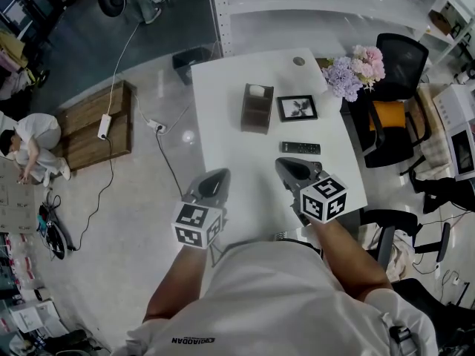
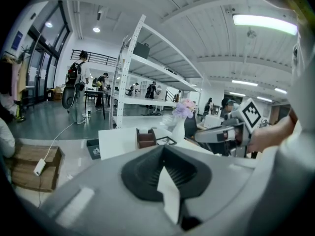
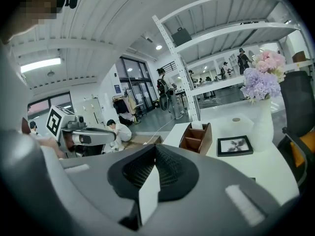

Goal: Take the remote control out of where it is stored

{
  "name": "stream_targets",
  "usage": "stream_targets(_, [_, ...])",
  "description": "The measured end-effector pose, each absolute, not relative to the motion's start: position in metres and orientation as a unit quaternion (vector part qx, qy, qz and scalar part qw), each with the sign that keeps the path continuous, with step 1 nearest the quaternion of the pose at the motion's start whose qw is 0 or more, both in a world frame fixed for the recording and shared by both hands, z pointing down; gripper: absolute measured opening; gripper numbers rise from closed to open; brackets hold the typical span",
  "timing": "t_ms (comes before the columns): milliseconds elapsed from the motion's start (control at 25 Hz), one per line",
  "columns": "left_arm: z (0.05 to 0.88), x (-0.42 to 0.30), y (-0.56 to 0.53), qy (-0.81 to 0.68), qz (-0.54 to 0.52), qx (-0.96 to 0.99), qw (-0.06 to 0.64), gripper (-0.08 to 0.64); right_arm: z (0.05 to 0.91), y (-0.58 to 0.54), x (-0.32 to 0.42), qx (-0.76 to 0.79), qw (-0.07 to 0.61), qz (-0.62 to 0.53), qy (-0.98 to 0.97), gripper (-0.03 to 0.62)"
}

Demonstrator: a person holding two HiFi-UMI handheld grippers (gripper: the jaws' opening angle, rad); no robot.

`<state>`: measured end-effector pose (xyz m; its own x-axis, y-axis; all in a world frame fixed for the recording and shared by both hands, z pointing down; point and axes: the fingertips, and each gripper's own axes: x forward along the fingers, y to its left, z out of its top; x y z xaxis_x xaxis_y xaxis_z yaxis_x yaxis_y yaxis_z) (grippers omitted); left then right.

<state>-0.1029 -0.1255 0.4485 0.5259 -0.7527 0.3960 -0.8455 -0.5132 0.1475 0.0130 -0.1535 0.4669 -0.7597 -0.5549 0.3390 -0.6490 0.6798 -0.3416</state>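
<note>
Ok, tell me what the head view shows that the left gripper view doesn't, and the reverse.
Only the head view: the remote control lying flat on the white table, outside the brown organizer. Only the left gripper view: the left gripper with jaws shut and empty, and a person with a backpack standing far off. Both: the organizer, picture frame, flowers and right gripper.

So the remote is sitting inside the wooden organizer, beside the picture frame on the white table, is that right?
No. The remote is not inside the wooden organizer; it lies flat on the white table, apart from the organizer and just on the person's side of the picture frame. The head view shows this.
</note>
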Motion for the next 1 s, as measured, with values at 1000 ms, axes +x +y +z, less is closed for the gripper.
stream_targets(1000, [0.457,-0.116,-0.14,-0.479,0.136,0.849,0.179,0.003,0.483,-0.196,0.008,0.339,0.129,0.221,-0.906,0.006])
